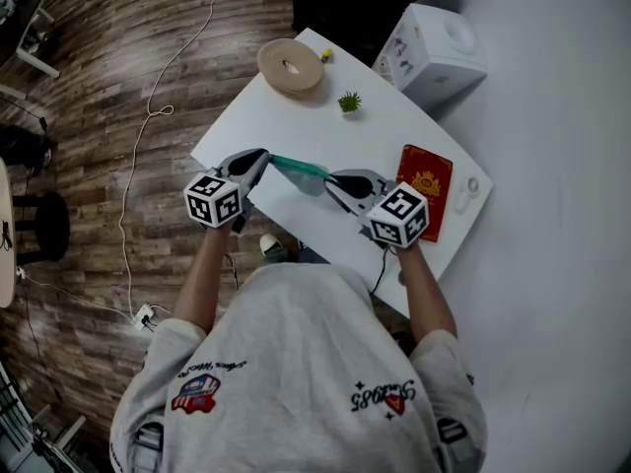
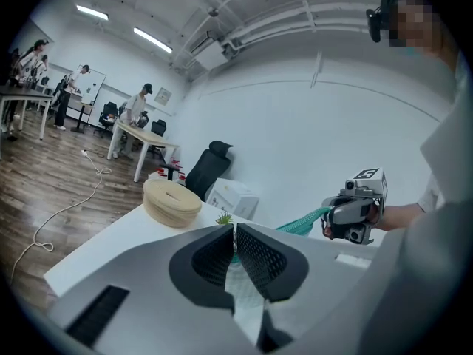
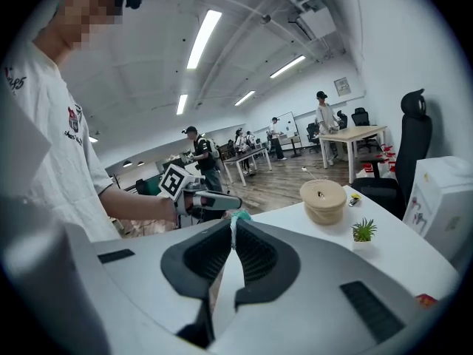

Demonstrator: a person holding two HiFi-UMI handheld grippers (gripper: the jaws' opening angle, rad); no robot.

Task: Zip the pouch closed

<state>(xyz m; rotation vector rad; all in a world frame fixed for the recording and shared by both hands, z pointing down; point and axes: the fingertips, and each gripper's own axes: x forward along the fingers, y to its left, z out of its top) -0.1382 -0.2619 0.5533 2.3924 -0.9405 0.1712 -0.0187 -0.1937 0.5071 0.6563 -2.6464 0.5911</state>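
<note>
the teal pouch (image 1: 299,169) stretches across mid-frame, its long axis running left to slightly lower right, with the left gripper (image 1: 262,158) and right gripper (image 1: 331,179) pinching its ends.

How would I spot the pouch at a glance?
Look at the white table. Over it, the left gripper and right gripper pinch a thin strip between them: the pouch. It is the only teal thing there.

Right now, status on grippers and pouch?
Both shut: left gripper on one end of pouch, right gripper on the other. Stretched between them; zip state unclear. Nearby plant, red booklet sit aside.
</note>
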